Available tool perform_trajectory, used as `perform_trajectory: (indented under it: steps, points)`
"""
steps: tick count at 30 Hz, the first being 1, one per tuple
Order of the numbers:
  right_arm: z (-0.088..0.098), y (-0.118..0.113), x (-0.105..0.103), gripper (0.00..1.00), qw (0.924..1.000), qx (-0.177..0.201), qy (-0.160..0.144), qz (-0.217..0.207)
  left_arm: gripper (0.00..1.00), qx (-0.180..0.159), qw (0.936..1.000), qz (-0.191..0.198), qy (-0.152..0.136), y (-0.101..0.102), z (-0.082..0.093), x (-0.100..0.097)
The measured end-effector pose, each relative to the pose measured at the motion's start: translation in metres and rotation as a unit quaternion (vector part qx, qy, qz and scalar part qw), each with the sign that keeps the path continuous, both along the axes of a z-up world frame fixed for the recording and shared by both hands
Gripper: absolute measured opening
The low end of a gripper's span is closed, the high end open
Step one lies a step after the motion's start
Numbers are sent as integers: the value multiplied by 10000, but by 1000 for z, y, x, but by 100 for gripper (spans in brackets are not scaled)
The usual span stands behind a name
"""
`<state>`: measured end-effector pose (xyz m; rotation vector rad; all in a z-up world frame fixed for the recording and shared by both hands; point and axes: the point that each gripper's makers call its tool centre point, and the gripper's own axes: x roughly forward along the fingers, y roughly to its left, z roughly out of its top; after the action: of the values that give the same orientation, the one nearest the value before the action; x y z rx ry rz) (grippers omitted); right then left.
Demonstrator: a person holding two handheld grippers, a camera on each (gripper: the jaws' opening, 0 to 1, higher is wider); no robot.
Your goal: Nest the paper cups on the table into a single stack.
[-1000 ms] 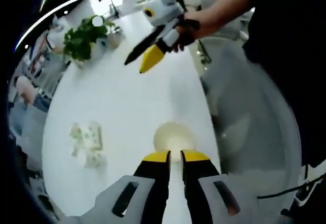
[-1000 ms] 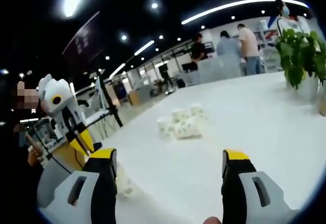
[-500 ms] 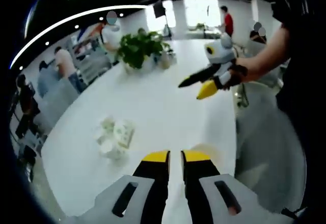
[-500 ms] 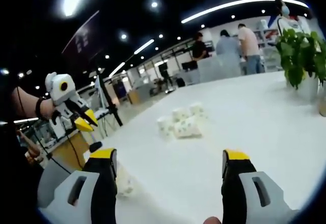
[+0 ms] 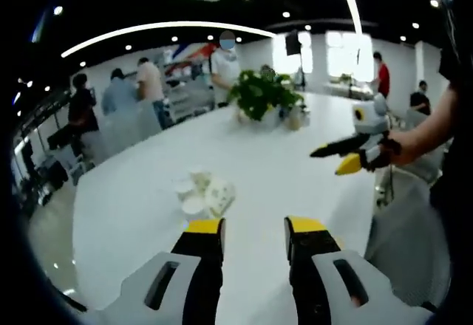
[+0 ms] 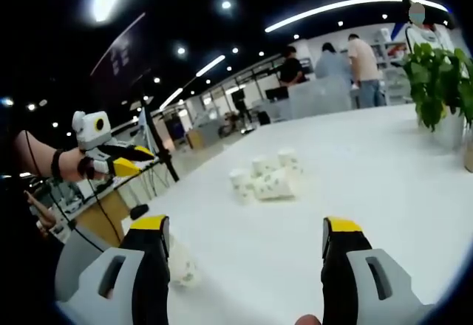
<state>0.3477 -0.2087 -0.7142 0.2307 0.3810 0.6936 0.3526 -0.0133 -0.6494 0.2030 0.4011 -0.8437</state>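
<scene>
Left gripper [image 5: 253,230]: jaws parted, empty, held level above the surface. Right gripper [image 6: 245,235]: jaws wide apart, empty. Each is raised in a bare forearm's hand.

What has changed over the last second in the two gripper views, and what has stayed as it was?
The left gripper let go of the single paper cup, lifted away and opened its fingers; that cup now lies beside the right gripper. The right gripper stayed open and still, and the cluster of paper cups did not move on the white table.
</scene>
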Motion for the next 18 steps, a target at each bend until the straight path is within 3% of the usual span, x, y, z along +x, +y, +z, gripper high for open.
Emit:
perform_trajectory:
  steps: [18]
  points:
    - [-2, 0, -1, 84, 9999, -46, 71, 73, 75, -174, 9978, 644, -6, 22, -12, 8]
